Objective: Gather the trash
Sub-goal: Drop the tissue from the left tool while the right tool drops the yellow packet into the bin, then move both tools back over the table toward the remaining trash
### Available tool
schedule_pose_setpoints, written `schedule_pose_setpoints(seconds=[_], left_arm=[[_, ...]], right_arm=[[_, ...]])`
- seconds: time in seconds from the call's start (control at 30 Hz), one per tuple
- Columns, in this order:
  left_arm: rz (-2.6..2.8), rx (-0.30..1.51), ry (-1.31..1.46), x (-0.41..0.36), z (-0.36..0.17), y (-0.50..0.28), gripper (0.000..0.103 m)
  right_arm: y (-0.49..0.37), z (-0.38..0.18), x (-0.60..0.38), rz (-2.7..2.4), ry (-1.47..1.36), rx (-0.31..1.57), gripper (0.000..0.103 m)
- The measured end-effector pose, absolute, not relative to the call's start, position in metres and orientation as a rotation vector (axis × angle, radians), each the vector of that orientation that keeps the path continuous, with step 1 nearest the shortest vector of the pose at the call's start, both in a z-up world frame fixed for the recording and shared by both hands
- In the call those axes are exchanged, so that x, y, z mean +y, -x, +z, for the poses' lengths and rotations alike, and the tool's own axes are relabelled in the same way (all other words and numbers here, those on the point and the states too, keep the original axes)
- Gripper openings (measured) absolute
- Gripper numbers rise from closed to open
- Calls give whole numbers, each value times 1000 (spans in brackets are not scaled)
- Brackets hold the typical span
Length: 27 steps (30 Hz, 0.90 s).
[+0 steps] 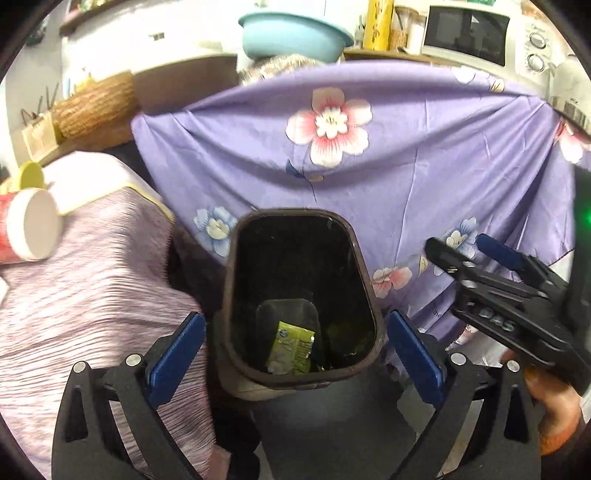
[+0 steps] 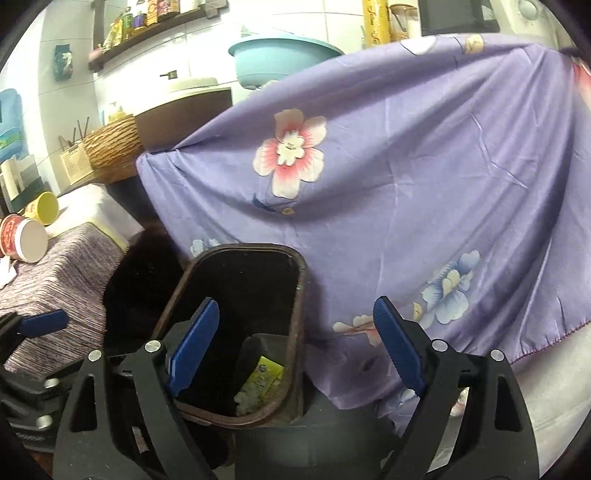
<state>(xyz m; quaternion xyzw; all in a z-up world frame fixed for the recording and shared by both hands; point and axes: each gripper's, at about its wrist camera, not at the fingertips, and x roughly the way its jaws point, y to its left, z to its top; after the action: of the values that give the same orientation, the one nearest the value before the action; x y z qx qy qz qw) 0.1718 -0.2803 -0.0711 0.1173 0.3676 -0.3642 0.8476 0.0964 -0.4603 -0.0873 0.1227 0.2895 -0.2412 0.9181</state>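
A dark brown trash bin (image 1: 364, 273) stands on the floor with a yellow-green wrapper (image 1: 291, 347) lying at its bottom. My left gripper (image 1: 295, 325) hovers above the bin mouth, open, with nothing between its blue pads. My right gripper (image 2: 295, 306) is also open and holds nothing, beside the bin (image 2: 300, 295) and over its right rim; it shows in the left wrist view at the right (image 1: 456, 242). The wrapper (image 2: 262, 380) shows again in the right wrist view. A red paper cup (image 1: 26, 229) and a yellow cup (image 1: 31, 175) lie tipped over on the striped table cloth (image 1: 92, 280) at left.
A purple floral cloth (image 1: 406, 166) hangs behind the bin. A woven basket (image 1: 96, 105), a blue basin (image 1: 291, 33) and a microwave (image 1: 469, 33) sit on the counter behind. A white paper scrap (image 2: 5, 273) lies at the table's left edge.
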Motion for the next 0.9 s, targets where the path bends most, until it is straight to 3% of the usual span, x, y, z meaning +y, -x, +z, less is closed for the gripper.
schedule_pose_setpoints(seconds=[0.47, 0.9], left_arm=[[-687, 638, -153, -185, 0, -146, 98], [-430, 628, -102, -76, 8, -154, 98]], right_arm=[[-128, -63, -389, -291, -204, 585, 88], [-159, -45, -295, -60, -106, 593, 90]])
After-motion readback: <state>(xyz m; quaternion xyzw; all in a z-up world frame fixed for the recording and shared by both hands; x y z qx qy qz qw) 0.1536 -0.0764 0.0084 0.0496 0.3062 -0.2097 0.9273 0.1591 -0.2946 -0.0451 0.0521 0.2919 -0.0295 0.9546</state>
